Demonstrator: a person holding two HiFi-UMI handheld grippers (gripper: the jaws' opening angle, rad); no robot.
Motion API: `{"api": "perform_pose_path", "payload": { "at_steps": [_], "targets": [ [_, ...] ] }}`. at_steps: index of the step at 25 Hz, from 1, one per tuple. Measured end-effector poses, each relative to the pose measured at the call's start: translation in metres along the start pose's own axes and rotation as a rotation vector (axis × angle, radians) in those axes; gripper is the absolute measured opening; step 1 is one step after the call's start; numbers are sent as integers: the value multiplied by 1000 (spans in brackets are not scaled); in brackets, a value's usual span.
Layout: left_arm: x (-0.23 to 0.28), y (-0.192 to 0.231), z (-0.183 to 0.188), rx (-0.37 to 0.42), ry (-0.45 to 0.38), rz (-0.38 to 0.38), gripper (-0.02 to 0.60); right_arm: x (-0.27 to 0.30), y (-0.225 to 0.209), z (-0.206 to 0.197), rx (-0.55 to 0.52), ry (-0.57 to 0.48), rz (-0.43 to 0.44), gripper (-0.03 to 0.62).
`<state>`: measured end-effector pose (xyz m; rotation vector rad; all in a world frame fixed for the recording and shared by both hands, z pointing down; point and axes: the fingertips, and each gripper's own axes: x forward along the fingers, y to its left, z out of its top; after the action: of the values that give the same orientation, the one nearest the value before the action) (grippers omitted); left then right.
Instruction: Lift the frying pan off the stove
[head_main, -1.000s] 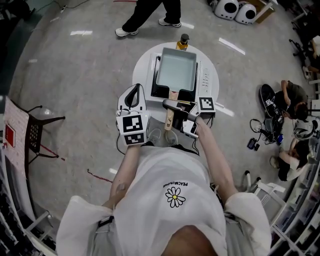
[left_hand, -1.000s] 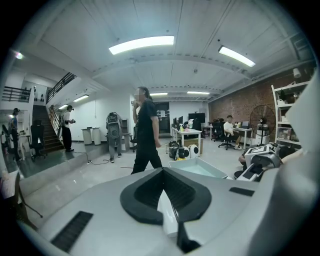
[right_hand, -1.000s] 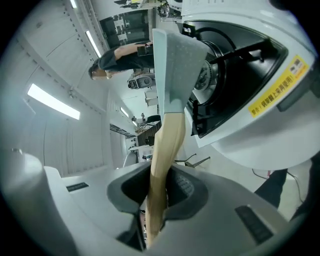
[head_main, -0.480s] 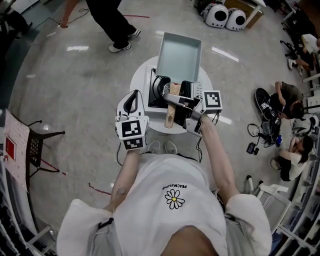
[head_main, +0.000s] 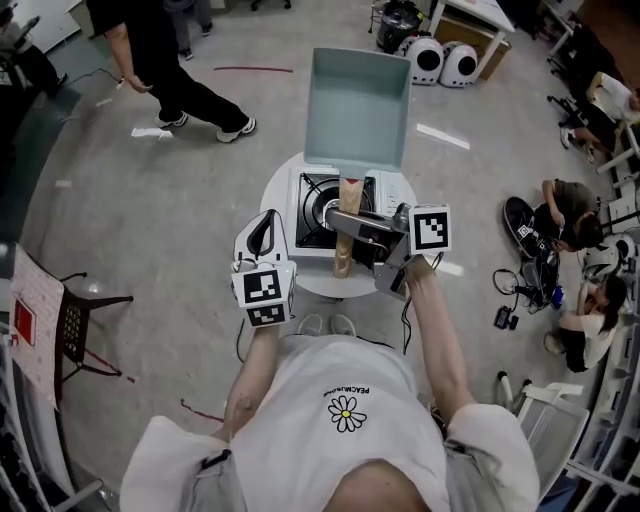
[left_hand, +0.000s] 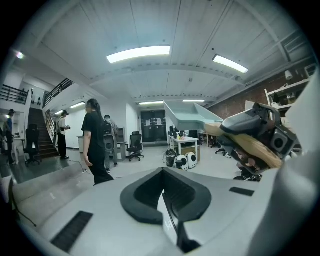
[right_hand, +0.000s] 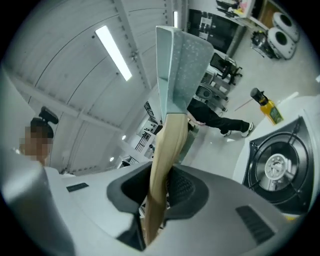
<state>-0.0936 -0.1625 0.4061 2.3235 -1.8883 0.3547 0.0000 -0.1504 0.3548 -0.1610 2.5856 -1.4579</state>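
Note:
The pale green rectangular frying pan (head_main: 358, 105) hangs in the air well above the stove (head_main: 322, 208), whose round burner is uncovered. My right gripper (head_main: 345, 222) is shut on the pan's light wooden handle (head_main: 345, 245). In the right gripper view the handle (right_hand: 162, 160) runs up between the jaws to the tilted pan (right_hand: 182, 65), with the burner (right_hand: 277, 167) below at the right. My left gripper (head_main: 267, 200) is held left of the stove, shut and holding nothing. In the left gripper view the pan (left_hand: 192, 117) and its handle (left_hand: 245, 142) show at the right.
The stove stands on a small round white table (head_main: 282, 185). A yellow bottle (right_hand: 265, 105) stands beyond the stove. A person (head_main: 160, 60) walks at the far left, others sit on the floor at the right (head_main: 565, 205). A chair (head_main: 75, 300) stands at the left.
The pan has gone up off the stove with my right gripper and now sits high, leaving the burner bare. The left gripper has hardly moved. The person at the back has walked left.

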Motion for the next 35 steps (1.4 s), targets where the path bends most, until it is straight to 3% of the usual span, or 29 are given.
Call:
{"api": "perform_pose_path", "payload": {
  "at_steps": [8,15,35],
  "targets": [
    [-4,6,5,5,-8,19,-1,-2,23,-8,-260,47,29,74],
    [-16,-11,10,17,-27,22,-2,-19,44,-30,-395,75,82,74],
    [-19,-9,19,25,-40,12,0,-26,46,-35,-394,73,71,78]
  ]
}}
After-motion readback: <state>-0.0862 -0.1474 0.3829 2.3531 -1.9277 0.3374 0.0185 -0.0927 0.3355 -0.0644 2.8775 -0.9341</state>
